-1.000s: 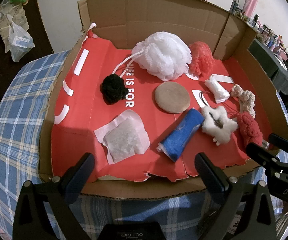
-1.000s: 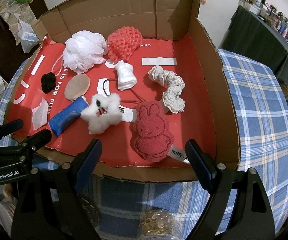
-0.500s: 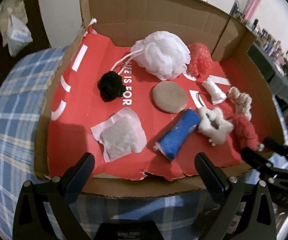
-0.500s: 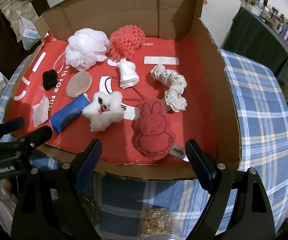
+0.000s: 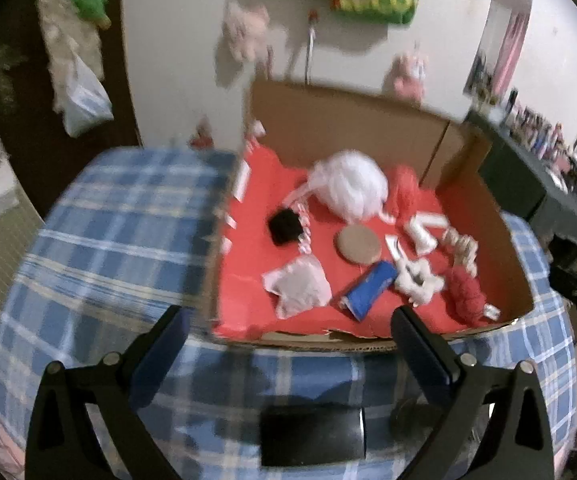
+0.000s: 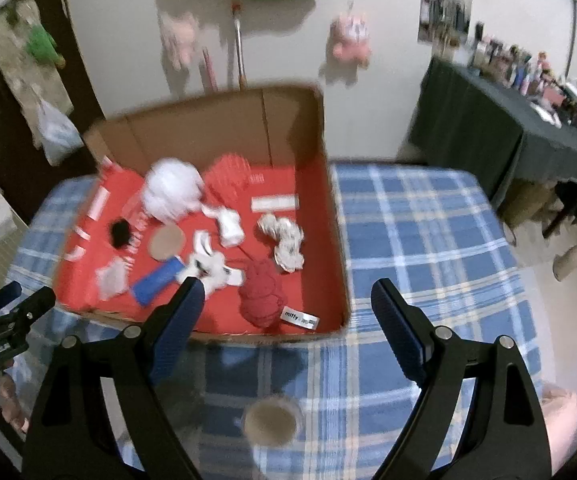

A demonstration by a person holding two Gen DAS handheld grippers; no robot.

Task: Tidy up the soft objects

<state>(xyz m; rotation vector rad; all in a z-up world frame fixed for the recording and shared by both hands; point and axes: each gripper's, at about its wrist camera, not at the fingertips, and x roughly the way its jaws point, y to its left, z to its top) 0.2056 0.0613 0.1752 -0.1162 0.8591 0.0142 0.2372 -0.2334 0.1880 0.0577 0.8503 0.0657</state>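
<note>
A cardboard box (image 5: 368, 128) with a red floor holds several soft things: a white mesh puff (image 5: 350, 190), a black pompom (image 5: 285, 226), a round tan pad (image 5: 358, 245), a blue roll (image 5: 368, 289), a white fluffy toy (image 5: 416, 280), a red bunny (image 6: 260, 298) and a cream knotted rope (image 6: 284, 240). My left gripper (image 5: 288, 332) is open and empty, held back above the table's near edge. My right gripper (image 6: 284, 304) is open and empty, also back from the box. Both views are blurred.
The box stands on a blue plaid tablecloth (image 6: 416, 232). A jar (image 6: 270, 424) stands on the table just under my right gripper. A dark table (image 6: 508, 132) with bottles is at the right. Plush toys hang on the wall (image 6: 350, 36).
Both grippers have pulled back and up from the box, so the box looks smaller and the wall shows. Both stay open. The objects in the box have not moved.
</note>
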